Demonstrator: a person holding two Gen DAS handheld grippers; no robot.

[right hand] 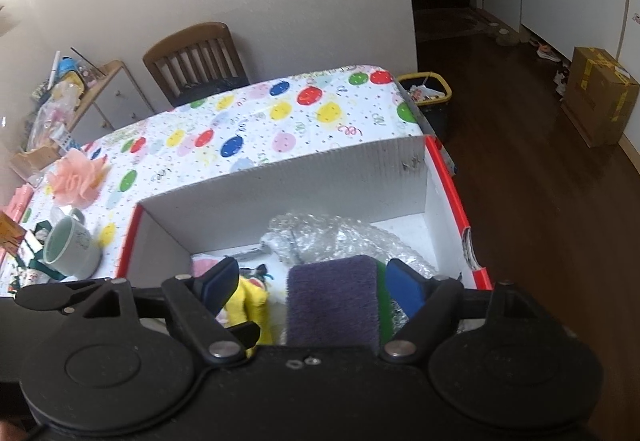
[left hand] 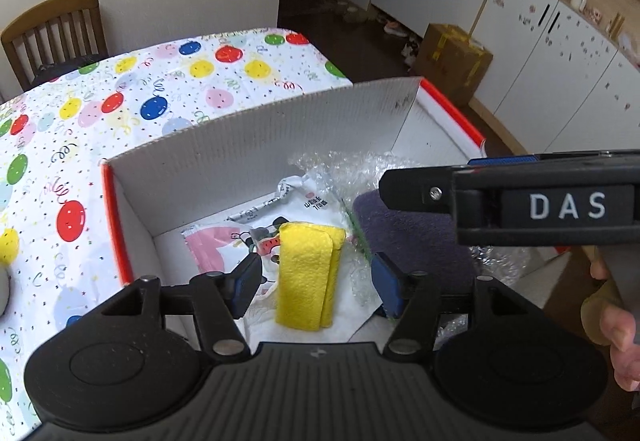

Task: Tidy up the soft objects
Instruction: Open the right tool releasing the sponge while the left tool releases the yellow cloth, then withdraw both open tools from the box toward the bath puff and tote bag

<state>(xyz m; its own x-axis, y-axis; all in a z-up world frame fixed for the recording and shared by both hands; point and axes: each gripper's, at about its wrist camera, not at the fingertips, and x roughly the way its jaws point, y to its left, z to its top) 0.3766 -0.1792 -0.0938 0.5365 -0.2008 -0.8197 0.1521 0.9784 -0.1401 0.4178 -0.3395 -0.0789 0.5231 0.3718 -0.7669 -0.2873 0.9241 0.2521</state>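
A white corrugated box (left hand: 256, 121) with red outer walls stands on the balloon-print table. Inside it lie a folded yellow cloth (left hand: 308, 277), a purple sponge (left hand: 412, 241) with a green edge, a printed plastic bag (left hand: 224, 241) and bubble wrap (left hand: 352, 169). My left gripper (left hand: 316, 285) hangs open over the yellow cloth, its pads clear of both sides. My right gripper (right hand: 314, 281) is open around the purple sponge (right hand: 332, 301); its right pad is close to the green edge. One of its fingers (left hand: 420, 193) crosses the left wrist view from the right.
A pink mesh pouf (right hand: 76, 181) and a pale green mug (right hand: 70, 247) sit on the table left of the box (right hand: 280, 169). A wooden chair (right hand: 196, 57) stands behind the table. A bin (right hand: 428, 89) and a cardboard carton (right hand: 600, 93) are on the floor. A hand (left hand: 616, 329) shows at the right.
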